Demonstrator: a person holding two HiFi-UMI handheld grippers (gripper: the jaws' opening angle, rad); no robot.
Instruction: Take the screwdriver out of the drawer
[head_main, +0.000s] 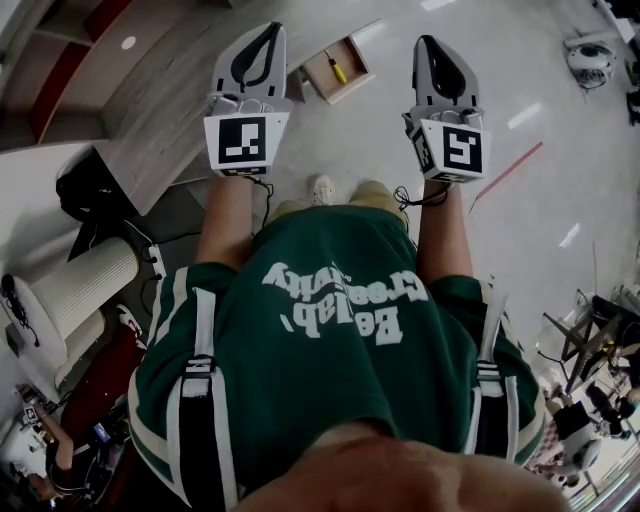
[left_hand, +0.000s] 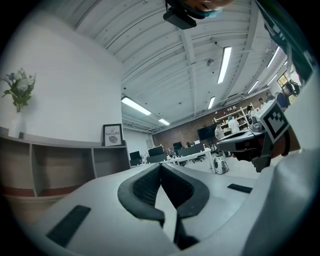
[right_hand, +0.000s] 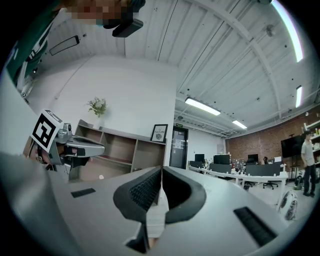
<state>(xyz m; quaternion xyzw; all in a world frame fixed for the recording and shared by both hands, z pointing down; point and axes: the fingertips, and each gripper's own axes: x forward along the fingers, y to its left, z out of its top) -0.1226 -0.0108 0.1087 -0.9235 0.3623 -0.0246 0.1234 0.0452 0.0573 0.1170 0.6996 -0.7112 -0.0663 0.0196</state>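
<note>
Left gripper (head_main: 271, 34) and right gripper (head_main: 426, 45) both closed, empty. Screwdriver (head_main: 339, 70) in the open drawer (head_main: 355, 57) lies ahead between them, seemingly nearer the left, long axis pointing roughly away.

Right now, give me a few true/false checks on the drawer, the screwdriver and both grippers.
1. The screwdriver lies in the open drawer. True.
2. The left gripper holds the screwdriver. False: its jaws are shut with nothing between them.
3. The right gripper has its jaws together and is empty. True.
4. Both grippers are reaching inside the drawer. False: they are held out in the air and neither touches the drawer.
</note>
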